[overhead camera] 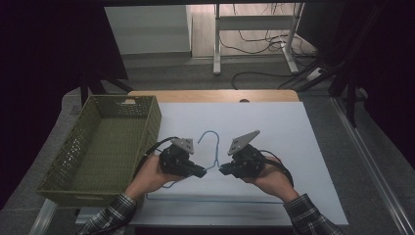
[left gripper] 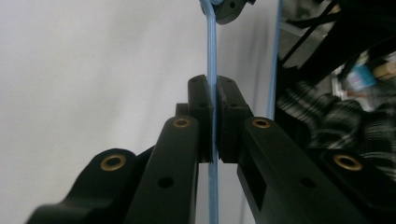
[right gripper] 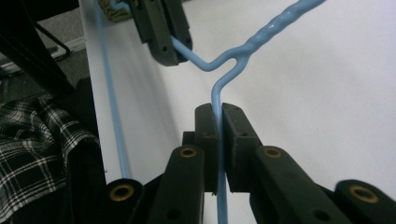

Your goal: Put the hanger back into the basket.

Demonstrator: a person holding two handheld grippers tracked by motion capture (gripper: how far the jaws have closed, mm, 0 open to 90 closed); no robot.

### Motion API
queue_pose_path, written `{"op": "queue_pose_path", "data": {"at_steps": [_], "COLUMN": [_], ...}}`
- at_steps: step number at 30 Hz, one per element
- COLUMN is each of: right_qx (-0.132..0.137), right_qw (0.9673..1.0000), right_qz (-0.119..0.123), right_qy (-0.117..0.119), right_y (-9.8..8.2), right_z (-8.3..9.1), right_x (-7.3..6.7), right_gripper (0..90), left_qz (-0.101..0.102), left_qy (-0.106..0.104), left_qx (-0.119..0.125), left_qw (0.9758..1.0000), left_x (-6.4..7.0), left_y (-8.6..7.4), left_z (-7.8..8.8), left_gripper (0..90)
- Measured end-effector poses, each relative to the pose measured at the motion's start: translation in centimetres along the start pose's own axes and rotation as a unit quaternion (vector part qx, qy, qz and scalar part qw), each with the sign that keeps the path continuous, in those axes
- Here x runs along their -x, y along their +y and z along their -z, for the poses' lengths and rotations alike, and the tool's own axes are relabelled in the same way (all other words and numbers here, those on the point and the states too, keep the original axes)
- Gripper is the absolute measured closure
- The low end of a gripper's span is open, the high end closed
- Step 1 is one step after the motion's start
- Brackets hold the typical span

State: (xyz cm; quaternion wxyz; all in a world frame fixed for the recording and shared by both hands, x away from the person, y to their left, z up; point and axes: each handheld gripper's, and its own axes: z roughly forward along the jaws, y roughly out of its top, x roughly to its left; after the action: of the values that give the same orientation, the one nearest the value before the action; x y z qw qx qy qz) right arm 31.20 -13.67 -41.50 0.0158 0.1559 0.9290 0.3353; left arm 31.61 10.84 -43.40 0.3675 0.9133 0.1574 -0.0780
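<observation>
My black jaws meet a light blue wire hanger (overhead camera: 211, 147) on the white table sheet (overhead camera: 293, 132); olive-green perforated plastic basket (overhead camera: 105, 147); black-and-white plaid sleeves (overhead camera: 313, 220).

I count one blue wire hanger (overhead camera: 211, 147), one green mesh basket (overhead camera: 105, 147), one white surface (overhead camera: 293, 147) and two grippers, left (overhead camera: 201, 172) and right (overhead camera: 222, 170), each with two jaws.

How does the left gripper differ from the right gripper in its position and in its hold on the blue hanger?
The left gripper sits near the green basket; the right gripper sits on the side away from it. The left gripper clamps the left shoulder wire of the blue wire hanger, the right gripper its right shoulder wire, each close to the twisted neck. Both are shut on the hanger, tips pointing at each other over the white table.
</observation>
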Motion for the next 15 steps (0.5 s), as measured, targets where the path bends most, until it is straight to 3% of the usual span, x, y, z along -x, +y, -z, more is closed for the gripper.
{"op": "queue_pose_path", "data": {"at_steps": [4,6,12,15], "right_qx": [0.009,0.014,0.032,0.045], "right_qw": [0.9998,0.9996,0.9982,0.997], "right_qz": [-0.006,-0.017,-0.019,-0.032], "right_qy": [-0.015,-0.02,-0.046,-0.053], "right_y": [-0.2,-0.4,-1.0,-1.4], "right_z": [0.7,1.3,2.9,3.8], "right_x": [0.1,0.1,0.1,0.2], "right_gripper": [67.7,59.0,40.8,31.9], "left_qz": [0.016,0.023,0.059,0.07], "left_qy": [0.003,0.014,0.05,0.066], "left_qx": [0.012,0.013,0.046,0.058], "left_qw": [0.9998,0.9996,0.996,0.9936], "left_x": [0.2,0.1,-0.3,-0.4], "left_y": [0.2,0.2,-0.4,-0.5], "left_z": [0.4,0.8,2.4,3.5], "left_gripper": [87.5,87.6,87.6,87.6]}}
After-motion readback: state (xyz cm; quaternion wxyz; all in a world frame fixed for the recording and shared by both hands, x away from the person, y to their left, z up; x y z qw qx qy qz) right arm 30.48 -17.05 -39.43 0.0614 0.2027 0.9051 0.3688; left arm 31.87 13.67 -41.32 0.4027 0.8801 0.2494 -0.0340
